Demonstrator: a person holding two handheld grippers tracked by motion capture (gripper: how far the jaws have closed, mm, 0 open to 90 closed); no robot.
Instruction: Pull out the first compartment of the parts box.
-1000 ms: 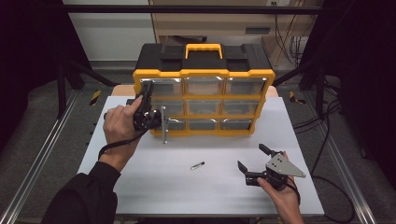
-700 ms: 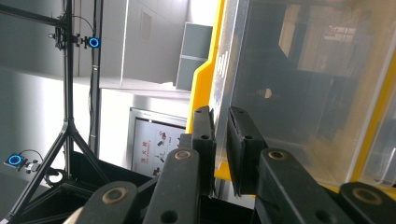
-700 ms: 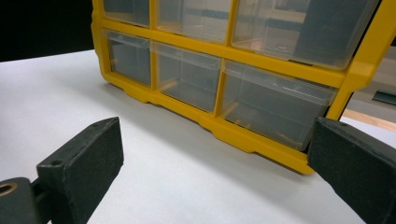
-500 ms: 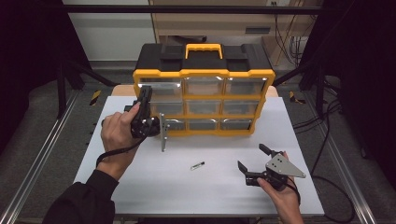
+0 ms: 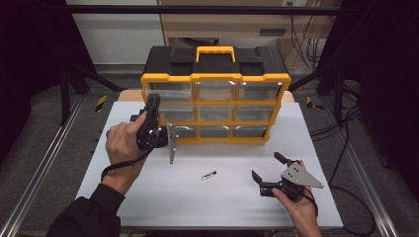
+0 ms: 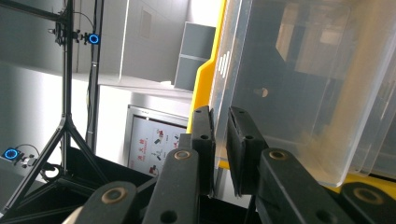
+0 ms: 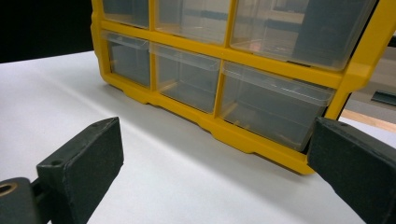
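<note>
The left gripper (image 5: 152, 106) stands at the left column of the yellow organiser (image 5: 215, 79), its fingers (image 6: 204, 140) nearly pressed together and pinching the thin front lip of a clear drawer (image 6: 299, 84) in the middle row. The left gripper view looks along that drawer's wall, with the yellow frame just beside it. The drawer seems partly out of its slot, though how far is hard to tell.

The right gripper (image 5: 271, 173) rests low on the white worktop (image 5: 197, 207), well in front of the organiser's right corner, fingers (image 7: 81, 163) spread wide and holding nothing. A small metal pin (image 5: 209, 175) lies on the worktop in front of the organiser, between the two grippers.

Risks from here, as I judge them: the pinch sits on a narrow, smooth plastic lip, so a pull that goes off the slot's line could let the lip slip out of the fingers. A hard tug could also drag the whole organiser forward, since the right gripper is not bracing it. If the drawer comes fully free, it may tip and drop in front of the organiser, near the pin
</note>
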